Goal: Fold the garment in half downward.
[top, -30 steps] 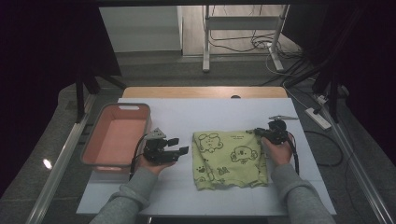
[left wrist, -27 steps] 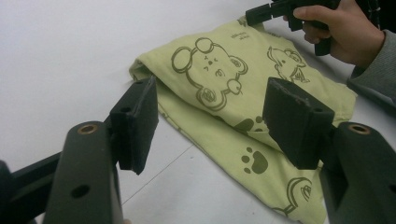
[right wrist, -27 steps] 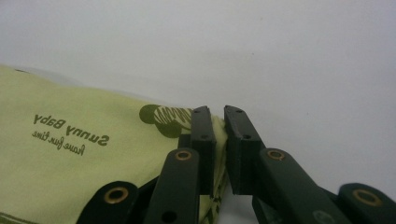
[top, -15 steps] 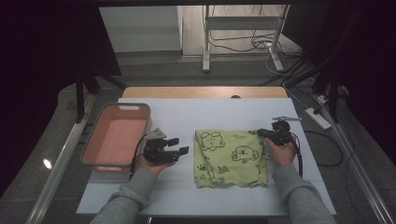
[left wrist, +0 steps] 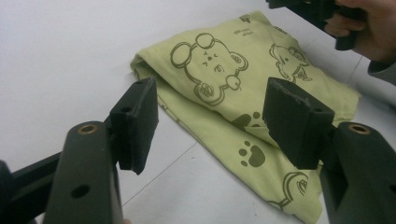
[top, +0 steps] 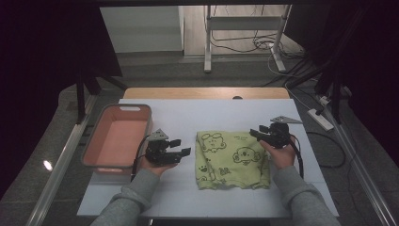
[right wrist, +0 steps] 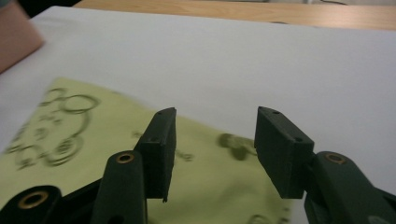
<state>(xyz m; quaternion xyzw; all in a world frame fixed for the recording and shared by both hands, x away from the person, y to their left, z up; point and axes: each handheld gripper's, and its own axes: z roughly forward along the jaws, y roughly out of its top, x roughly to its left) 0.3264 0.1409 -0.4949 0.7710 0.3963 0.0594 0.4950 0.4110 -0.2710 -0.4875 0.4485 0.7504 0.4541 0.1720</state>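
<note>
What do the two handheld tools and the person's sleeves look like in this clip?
Both the left tool and the right tool are black, each with two flat, blocky pads on arms with brass-coloured rivets. A grey three-cornered plate tops each, and a black cable trails from the right one. The sleeves are grey knit.

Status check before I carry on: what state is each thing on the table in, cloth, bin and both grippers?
Green cloth: folded, lying flat on the white table, held by neither gripper.
Pink bin: upright at the table's left edge, nothing seen inside.
Left gripper: open, nothing between the jaws, beside the cloth's left edge.
Right gripper: jaws have just been opening; open, nothing between them, over the cloth's far right corner.
</note>
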